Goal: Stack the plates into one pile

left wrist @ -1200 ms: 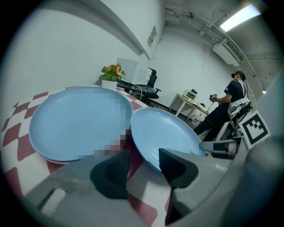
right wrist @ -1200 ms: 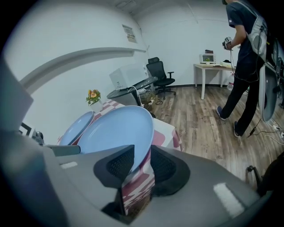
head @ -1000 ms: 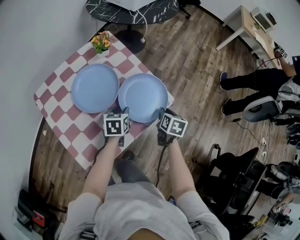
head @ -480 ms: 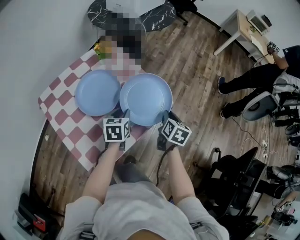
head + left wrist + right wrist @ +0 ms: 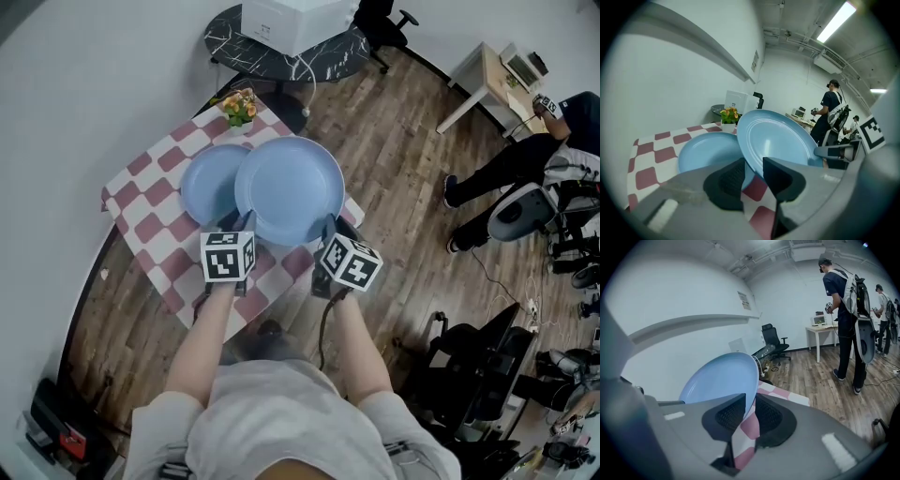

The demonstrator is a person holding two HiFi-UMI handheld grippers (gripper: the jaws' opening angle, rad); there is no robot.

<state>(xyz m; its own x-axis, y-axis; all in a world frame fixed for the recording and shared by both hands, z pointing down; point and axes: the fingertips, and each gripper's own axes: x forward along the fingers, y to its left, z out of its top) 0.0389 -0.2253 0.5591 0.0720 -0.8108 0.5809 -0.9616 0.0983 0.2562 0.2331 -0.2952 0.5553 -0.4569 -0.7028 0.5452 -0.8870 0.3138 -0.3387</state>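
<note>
While the lifted plate [image 5: 289, 190] hangs clear of the tabletop [image 5: 141, 202], it is carried by both grippers at its near rim. The left gripper [image 5: 243, 222] grips the near-left part of the rim and the right gripper [image 5: 326, 228] the near-right part. The fingers of each have just been closing, and each gripper view shows the rim between them, with the pads pressed on it at a narrow setting.

The plate extends away from the fingers and is tilted, with its far edge higher than the held edge.

The resting plate [image 5: 208, 183] lies flat on the checked cloth, to the left of the lifted one and at about the same depth. A flower pot [image 5: 240, 106] stands beyond it. In the head view the left margin of the lifted plate already overlaps the right margin of the resting plate. The two centres are still offset sideways.

Judgement: the coming move depends on that sideways offset. The resting plate lies on the left gripper's side, so the load needs to travel leftward until the rims line up. It then needs levelling before it is lowered. The raised far edge looks likely to touch first if the tilt is kept.
</note>
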